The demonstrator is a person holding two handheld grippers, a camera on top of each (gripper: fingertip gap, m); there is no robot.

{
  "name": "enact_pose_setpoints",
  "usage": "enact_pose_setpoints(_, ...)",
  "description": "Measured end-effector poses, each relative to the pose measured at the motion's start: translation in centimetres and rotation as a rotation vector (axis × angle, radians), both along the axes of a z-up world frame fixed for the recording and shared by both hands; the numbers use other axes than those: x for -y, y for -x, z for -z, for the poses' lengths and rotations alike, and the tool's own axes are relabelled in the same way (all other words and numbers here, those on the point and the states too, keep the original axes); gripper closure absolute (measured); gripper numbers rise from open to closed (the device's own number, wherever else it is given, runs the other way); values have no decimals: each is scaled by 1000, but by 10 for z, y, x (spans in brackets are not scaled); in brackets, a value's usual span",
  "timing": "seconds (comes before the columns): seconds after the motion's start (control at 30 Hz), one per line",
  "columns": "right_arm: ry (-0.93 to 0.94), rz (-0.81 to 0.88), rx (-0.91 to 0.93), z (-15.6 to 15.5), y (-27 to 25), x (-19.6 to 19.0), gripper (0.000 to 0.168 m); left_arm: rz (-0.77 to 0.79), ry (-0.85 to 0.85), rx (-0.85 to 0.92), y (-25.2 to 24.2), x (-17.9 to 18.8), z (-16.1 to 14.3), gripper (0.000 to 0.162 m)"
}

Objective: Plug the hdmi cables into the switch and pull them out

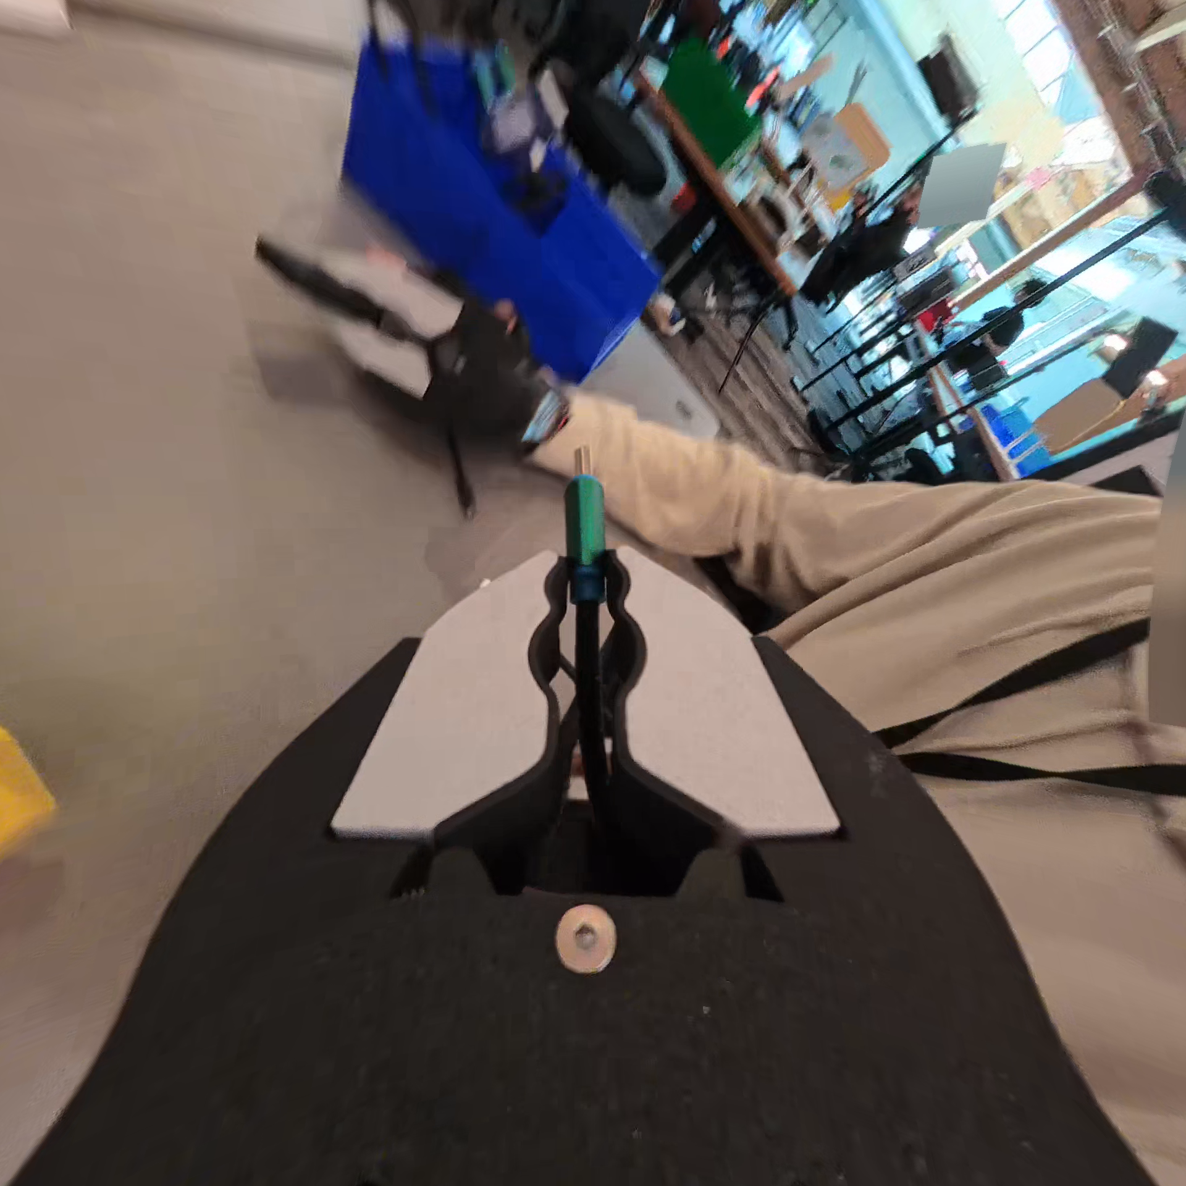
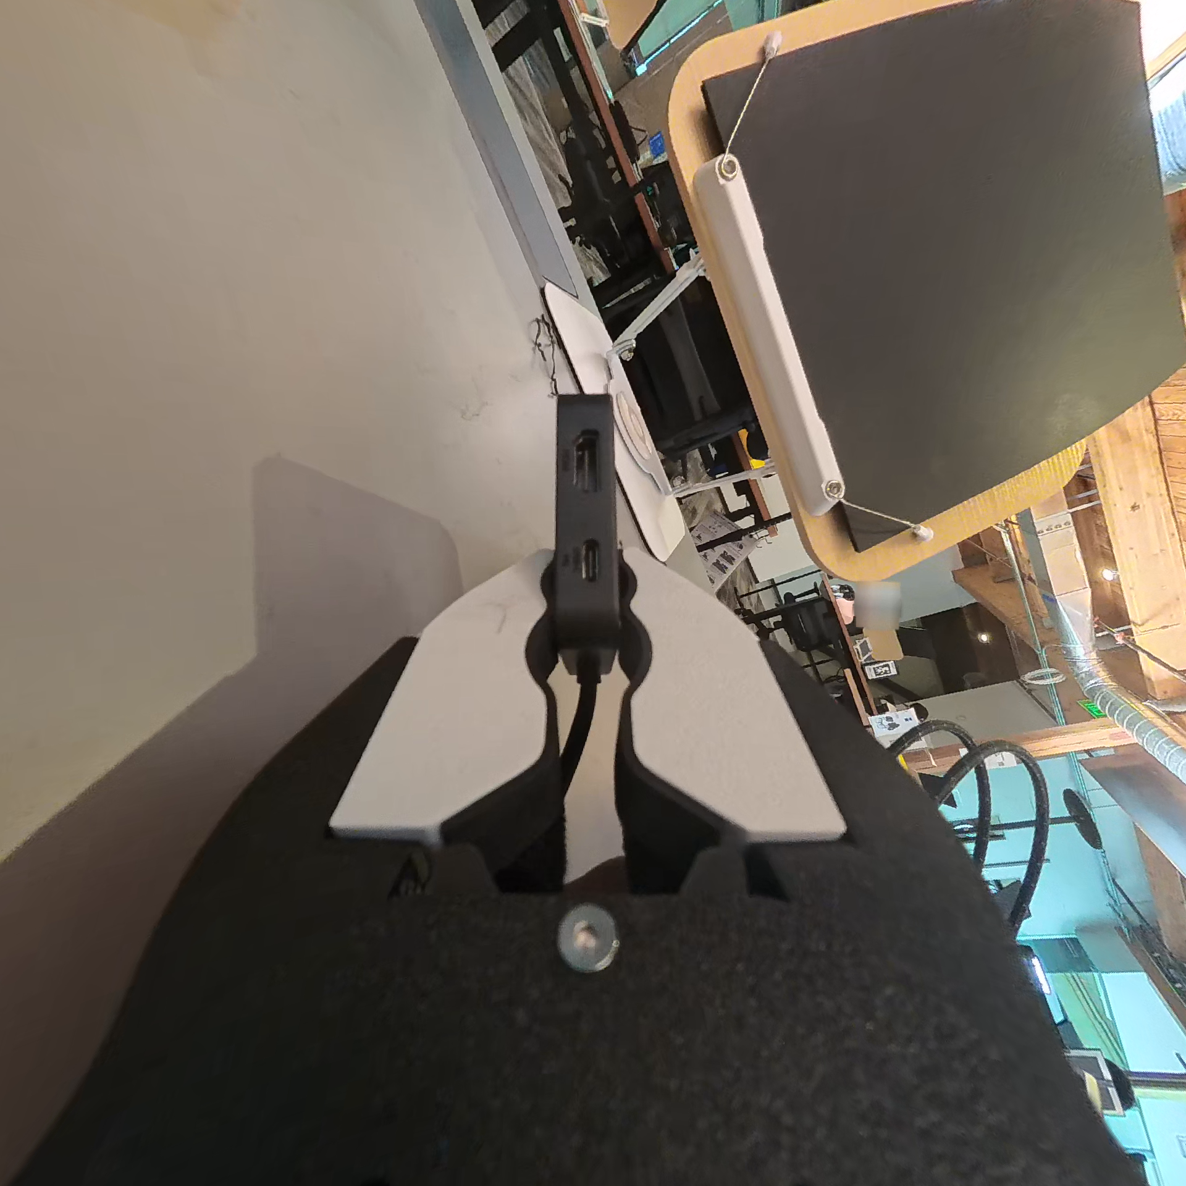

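Observation:
My left gripper (image 1: 585, 568) is shut on a cable plug (image 1: 583, 520) with a green metal shell, a small metal tip and a black cable running back between the fingers. The plug points forward, free in the air above the table. My right gripper (image 2: 585, 577) is shut on a small black switch box (image 2: 585, 513). The box stands upright between the fingers, with a wide port above a small oval port facing me and a black cable leaving its lower end. In the blurred left wrist view, the other gripper (image 1: 475, 378) shows far off, at the end of a beige sleeve (image 1: 770, 532).
A beige table (image 1: 160, 449) lies under both grippers. A blue bin (image 1: 488, 212) stands at its far side and a yellow object (image 1: 19, 796) at the left edge. A white wall (image 2: 224, 289) is left of the switch box. A black panel on a wooden board (image 2: 950, 257) hangs at the right. My right fingertips sit around 30 cm from my left ones.

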State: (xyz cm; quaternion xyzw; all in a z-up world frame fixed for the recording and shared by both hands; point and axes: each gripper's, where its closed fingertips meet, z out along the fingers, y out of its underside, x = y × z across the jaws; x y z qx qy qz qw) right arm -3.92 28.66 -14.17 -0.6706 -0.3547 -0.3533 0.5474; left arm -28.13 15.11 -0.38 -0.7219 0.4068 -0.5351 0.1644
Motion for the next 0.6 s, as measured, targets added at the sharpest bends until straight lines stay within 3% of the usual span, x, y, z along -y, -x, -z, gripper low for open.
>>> enact_pose_setpoints(0.1, 2, 0, -8, 0, 0, 0, 154, -36, -1, -209, -5, -10, 87, 151)
enact_pose_setpoints(0.23, 5, 0, -13, 0, -1, 0, 154, -142, -227, -448, 2, -28, 150, 149)
enact_pose_setpoints(0.47, 11, 1, -8, 1, 0, -1, 154, -167, -845, -670, 6, -36, 168, 144)
enact_pose_setpoints(0.6, 13, 0, -10, 1, 0, -1, 154, -157, -1019, -715, 7, -42, 168, 143)
